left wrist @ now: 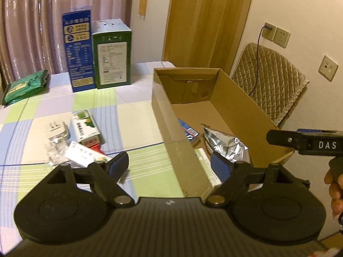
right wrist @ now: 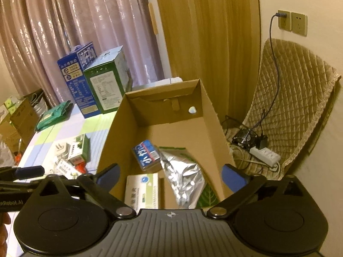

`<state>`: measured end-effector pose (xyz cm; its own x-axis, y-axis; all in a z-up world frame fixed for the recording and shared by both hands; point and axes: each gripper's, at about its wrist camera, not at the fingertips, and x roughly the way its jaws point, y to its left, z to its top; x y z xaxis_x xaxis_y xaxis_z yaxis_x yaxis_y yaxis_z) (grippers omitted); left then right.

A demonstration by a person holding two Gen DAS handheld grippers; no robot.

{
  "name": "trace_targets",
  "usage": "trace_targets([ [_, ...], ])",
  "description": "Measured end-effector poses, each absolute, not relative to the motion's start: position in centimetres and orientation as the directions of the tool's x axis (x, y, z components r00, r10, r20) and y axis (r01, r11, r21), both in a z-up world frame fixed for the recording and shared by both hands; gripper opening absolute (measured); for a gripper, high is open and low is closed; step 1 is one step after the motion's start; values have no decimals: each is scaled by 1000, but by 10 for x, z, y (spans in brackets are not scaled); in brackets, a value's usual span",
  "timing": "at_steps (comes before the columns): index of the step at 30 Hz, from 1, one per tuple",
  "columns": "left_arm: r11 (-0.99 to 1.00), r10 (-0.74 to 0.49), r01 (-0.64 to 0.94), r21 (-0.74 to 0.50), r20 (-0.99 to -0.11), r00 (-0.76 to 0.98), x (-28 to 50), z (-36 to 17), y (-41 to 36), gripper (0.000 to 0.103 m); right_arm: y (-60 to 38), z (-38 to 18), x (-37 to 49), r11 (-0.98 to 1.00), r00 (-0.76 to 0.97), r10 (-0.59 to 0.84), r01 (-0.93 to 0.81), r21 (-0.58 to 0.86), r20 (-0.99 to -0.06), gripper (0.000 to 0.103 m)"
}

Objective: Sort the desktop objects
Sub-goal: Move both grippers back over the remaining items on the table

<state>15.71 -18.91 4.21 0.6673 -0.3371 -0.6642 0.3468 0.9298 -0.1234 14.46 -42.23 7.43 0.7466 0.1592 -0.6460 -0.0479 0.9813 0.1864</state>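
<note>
On the cloth left of the box (left wrist: 171, 132) lie a plug (left wrist: 57, 130), a carton (left wrist: 85, 126) and blister packs (left wrist: 83, 156), all probably light; the stiff carton invites a grip across its narrow sides. The left gripper (left wrist: 170, 165) is spread and empty near the box wall. The right gripper (right wrist: 170, 176), also spread and empty, hangs above the box with room.

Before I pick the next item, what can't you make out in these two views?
- Left wrist: cardboard box near wall hides most of the blue packet.
- Right wrist: white box cut off by the gripper body.
- Both: label text too blurred; the small items pile overlaps.
</note>
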Motion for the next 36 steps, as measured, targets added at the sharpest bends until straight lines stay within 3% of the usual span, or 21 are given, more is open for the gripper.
trace_targets([
  [13,960,-249,268,-77,-669,701,120,47,-113,102,-383,70,104,973,712,217,-105,205,-667,101],
  [23,945,-244,325,-32,-731,637,95,19,-71,102,-335,51,74,953,657,302,-214,213,-691,101],
  [36,873,-275,488,20,-805,525,86,-36,-82,99,-311,14,61,955,585,282,-244,166,-760,101],
])
